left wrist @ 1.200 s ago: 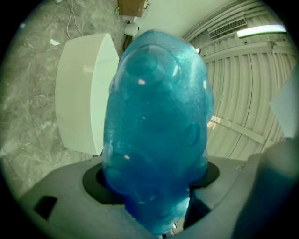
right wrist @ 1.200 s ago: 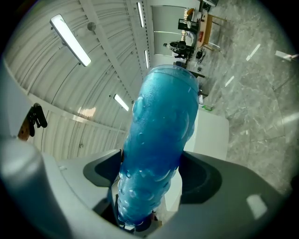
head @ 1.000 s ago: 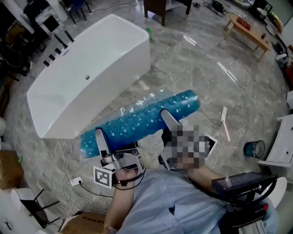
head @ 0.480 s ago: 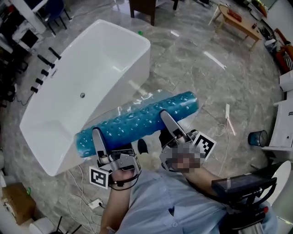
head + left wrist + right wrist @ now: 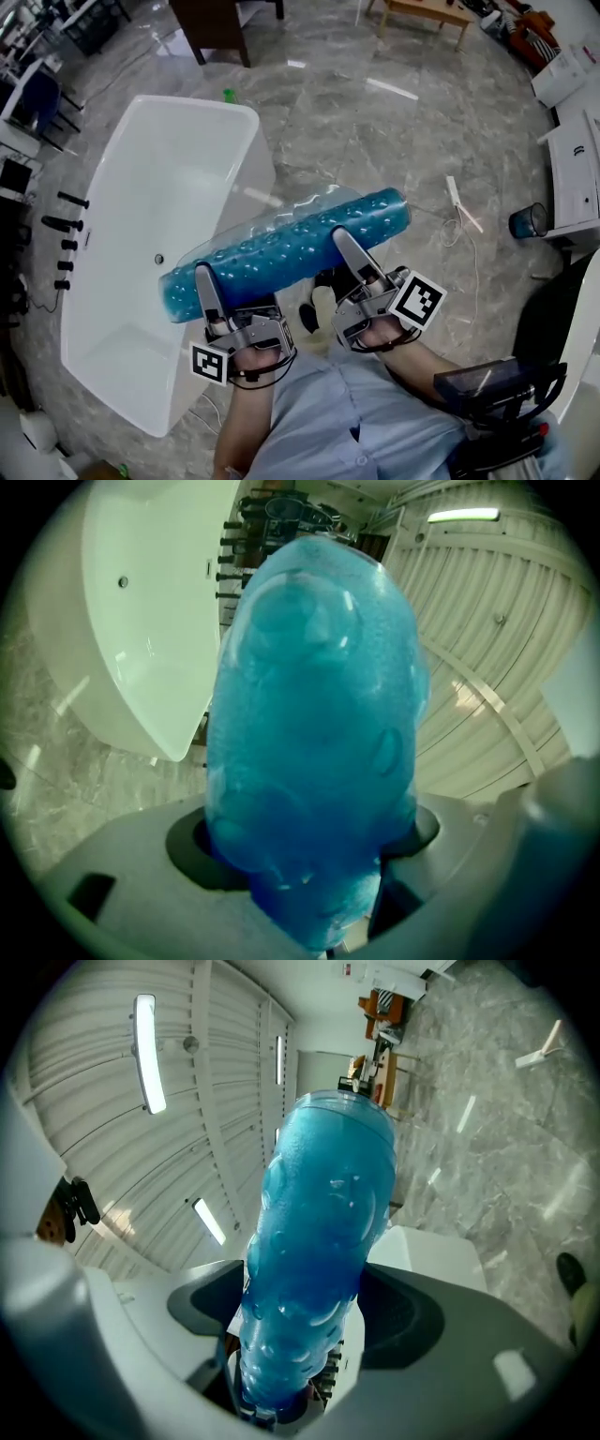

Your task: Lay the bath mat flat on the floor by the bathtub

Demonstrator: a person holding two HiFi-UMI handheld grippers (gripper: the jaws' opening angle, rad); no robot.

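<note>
A rolled, translucent blue bath mat (image 5: 281, 251) with suction bumps is held in the air across both grippers, above the floor beside the white bathtub (image 5: 141, 281). My left gripper (image 5: 208, 286) is shut on the roll's left part, and the mat (image 5: 314, 761) fills its view between the jaws. My right gripper (image 5: 347, 246) is shut on the right part, where the mat (image 5: 319, 1251) stands up between the jaws. A thin clear flap of the mat sticks out along the roll's far side.
Marble-pattern floor (image 5: 375, 141) stretches out to the right of the tub. A dark cabinet (image 5: 214, 23) stands at the top, a small green bottle (image 5: 228, 95) by the tub's far end. A blue bin (image 5: 528, 221) and white cable strips (image 5: 455, 202) lie right.
The view has swung left, so the bathtub now lies more under the roll's left end. Both grippers keep hold of the rolled mat in the same grip.
</note>
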